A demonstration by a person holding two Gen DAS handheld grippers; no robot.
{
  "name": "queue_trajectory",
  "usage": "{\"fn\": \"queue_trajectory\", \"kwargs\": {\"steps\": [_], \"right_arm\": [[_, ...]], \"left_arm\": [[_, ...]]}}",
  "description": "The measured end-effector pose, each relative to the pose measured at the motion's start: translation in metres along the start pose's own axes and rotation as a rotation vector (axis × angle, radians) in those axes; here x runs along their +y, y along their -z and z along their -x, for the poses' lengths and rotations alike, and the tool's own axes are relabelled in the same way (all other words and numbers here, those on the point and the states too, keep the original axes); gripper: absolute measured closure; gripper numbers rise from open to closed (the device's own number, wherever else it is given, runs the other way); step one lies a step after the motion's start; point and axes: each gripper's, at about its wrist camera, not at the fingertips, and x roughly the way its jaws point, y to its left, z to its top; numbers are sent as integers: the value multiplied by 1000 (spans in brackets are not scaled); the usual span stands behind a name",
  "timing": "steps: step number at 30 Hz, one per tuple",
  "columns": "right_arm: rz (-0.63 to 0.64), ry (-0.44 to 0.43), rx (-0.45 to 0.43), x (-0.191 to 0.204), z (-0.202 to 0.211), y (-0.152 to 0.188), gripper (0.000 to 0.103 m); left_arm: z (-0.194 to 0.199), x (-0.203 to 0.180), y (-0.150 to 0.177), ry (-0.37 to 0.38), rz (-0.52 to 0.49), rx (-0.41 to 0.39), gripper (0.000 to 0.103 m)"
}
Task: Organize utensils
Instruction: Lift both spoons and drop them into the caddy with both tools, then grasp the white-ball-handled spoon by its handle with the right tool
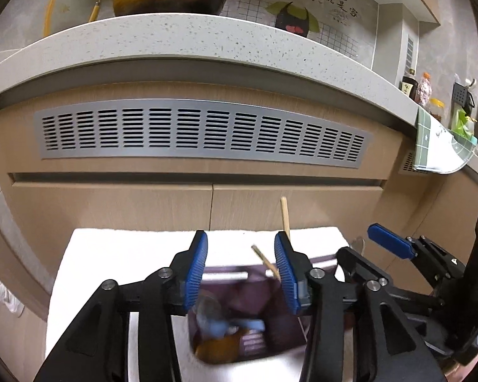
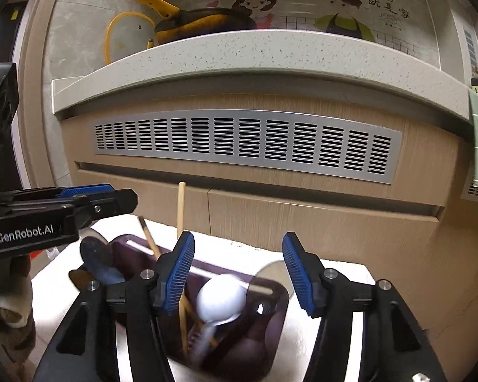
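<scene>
A dark purple plastic utensil bin (image 2: 275, 299) sits on a white cloth-covered table (image 1: 111, 254), in front of a light brown wooden cabinet (image 2: 302, 216) with a grey metal vent (image 1: 204, 133).

The left gripper (image 1: 241, 273) hangs over the bin. Its blue ridged fingers (image 1: 197, 270) are spread apart, and nothing is pinched between them. Two thin wooden chopsticks (image 1: 285, 219) poke up out of the bin, close to its right finger.

The right gripper (image 2: 239, 273) hangs over the bin too. Its blue fingers (image 2: 180, 273) are also spread apart and hold nothing. A round white spoon (image 2: 220, 299) lies in the bin below them. A dark blue spoon (image 2: 95, 258) leans at the bin's left end.
</scene>
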Motion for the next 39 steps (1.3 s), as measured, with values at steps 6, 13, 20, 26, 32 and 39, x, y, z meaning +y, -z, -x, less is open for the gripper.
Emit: {"fn": "queue_trajectory", "kwargs": {"steps": [6,13,20,26,32,39], "right_arm": [[11,-17,84,15,30,14,48],[92,-103,252,65,67,52,48],[174,-299,442,129,82,109,48],[222,-507,565,164,107,145,55],[276,-497,603,173,113,171,72],[224,-406,523,143,129,158,82]], "left_arm": [[52,16,21,-67,-1,11,42],[115,55,76,-193,40,86,35],[151,99,142,-279,124,202,33],[174,120,182,-309,193,246,33],[177,115,185,-291,200,254,33],[161,85,179,-234,151,285,33]]}}
